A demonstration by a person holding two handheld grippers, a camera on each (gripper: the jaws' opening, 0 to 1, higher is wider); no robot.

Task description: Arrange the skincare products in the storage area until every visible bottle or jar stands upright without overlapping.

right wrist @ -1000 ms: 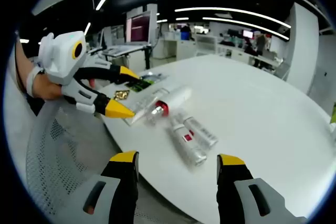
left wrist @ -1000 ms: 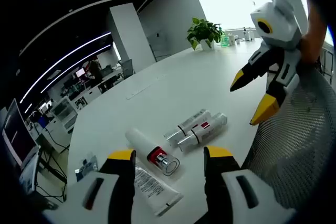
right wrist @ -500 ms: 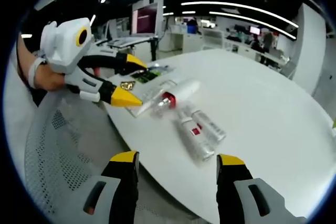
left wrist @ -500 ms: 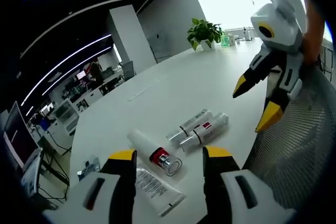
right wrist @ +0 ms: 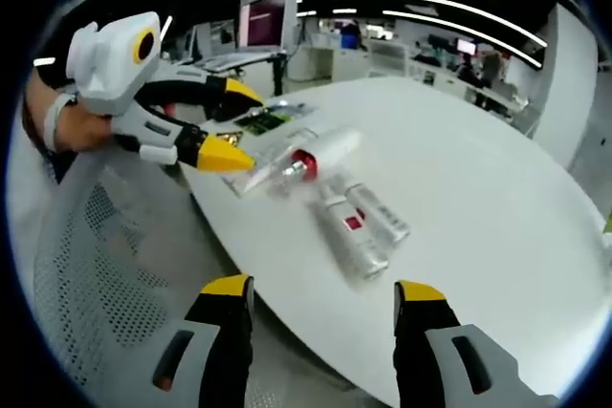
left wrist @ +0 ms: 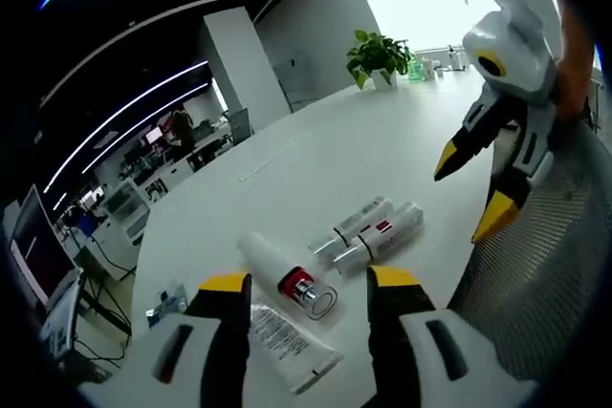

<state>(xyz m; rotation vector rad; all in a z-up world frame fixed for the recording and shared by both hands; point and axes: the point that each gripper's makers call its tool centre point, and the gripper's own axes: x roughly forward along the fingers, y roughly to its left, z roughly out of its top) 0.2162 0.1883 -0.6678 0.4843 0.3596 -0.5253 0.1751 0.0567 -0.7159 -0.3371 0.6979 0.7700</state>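
Both grippers drifted slightly; products unmoved. Left gripper (left wrist: 298,286) open, empty, above flat tube (left wrist: 285,344); red-collared bottle (left wrist: 284,274) and two slim bottles (left wrist: 368,234) lie beside it. Right gripper (right wrist: 323,291) open, empty. Bottles likely light, slippery: grip mid-body.

You have four skincare items lying flat on the white table (left wrist: 316,169), none upright. Two silver tubes (left wrist: 368,236) with red labels lie side by side, touching. Just beside them lies a white bottle with a red collar (left wrist: 285,275), and next to it a flat printed tube (left wrist: 287,344).
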